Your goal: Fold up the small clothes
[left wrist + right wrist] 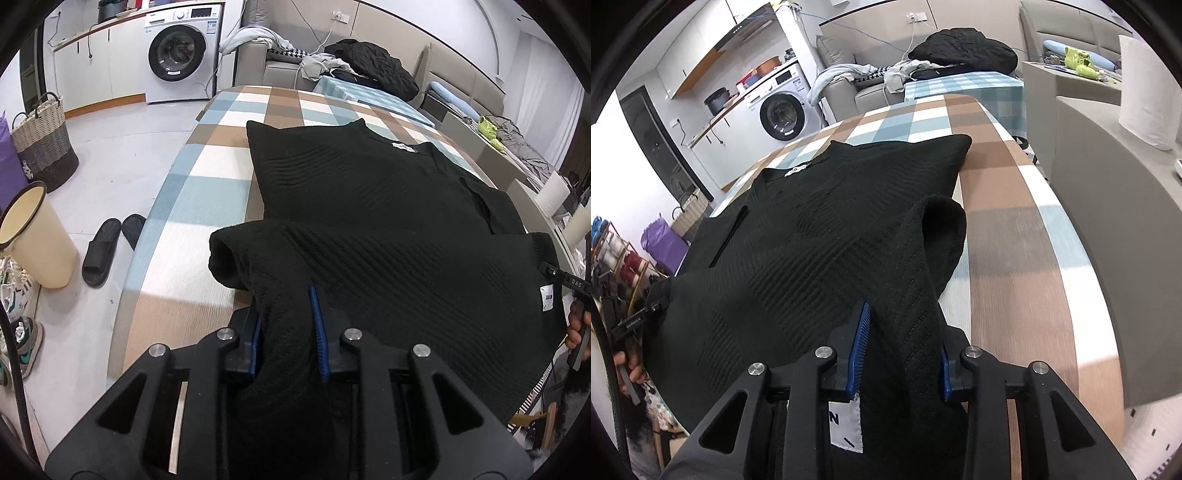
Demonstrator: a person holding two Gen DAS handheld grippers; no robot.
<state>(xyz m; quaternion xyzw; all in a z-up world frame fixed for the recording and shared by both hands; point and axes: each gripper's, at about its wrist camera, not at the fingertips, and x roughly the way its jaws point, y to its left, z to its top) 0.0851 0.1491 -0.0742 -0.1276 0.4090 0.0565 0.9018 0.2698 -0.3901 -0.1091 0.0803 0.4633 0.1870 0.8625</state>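
Note:
A black ribbed knit sweater point(369, 177) point(831, 206) lies on a table under a checked brown, blue and white cloth point(221, 122) point(997, 206), its neck label at the far end. Its near part is raised off the table and stretched between both grippers. My left gripper point(286, 317) is shut on a bunch of the knit near the left sleeve cuff point(225, 254). My right gripper point(905, 332) is shut on the knit at the right side, with a white tag point(846, 424) hanging below its fingers. Each view catches the other gripper at the picture's edge, held by a hand.
On the floor to the left stand a cream bin point(33, 236), black slippers point(103, 251), a woven basket point(44, 147) and shoes. A washing machine point(177, 51) and a sofa with a dark jacket point(373, 62) lie beyond. A grey counter point(1108, 221) borders the table's right side.

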